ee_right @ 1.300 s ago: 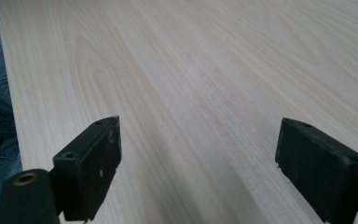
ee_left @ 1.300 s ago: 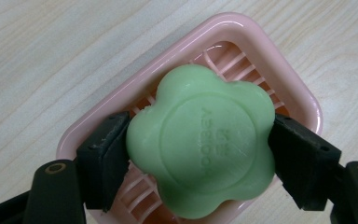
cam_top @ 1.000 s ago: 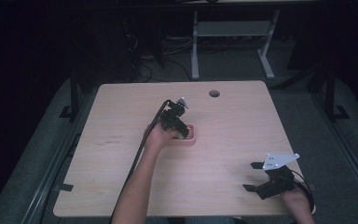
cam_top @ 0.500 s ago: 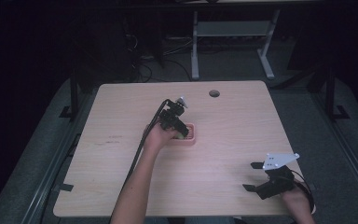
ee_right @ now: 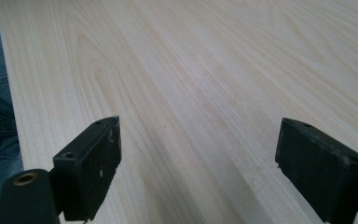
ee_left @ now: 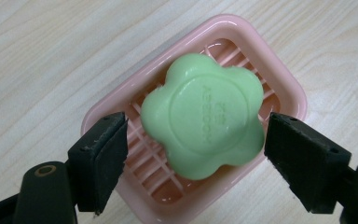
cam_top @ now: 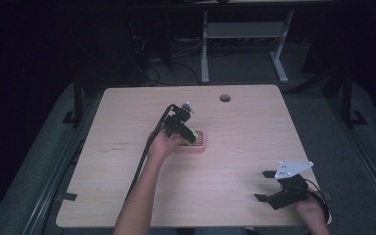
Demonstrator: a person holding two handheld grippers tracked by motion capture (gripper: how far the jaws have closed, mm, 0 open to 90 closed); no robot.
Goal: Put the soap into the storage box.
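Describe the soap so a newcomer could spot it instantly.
On the light wooden table, look near the middle for the pink slatted soap dish. The soap lies in it, between the open jaws of the left gripper. It is the one green thing, flower-shaped with embossed lettering.

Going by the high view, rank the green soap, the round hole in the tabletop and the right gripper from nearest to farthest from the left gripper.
1. Green soap: right at the left gripper, lying in the pink soap dish.
2. Round hole: toward the far edge of the table, to the right.
3. Right gripper: at the near right corner, resting low.
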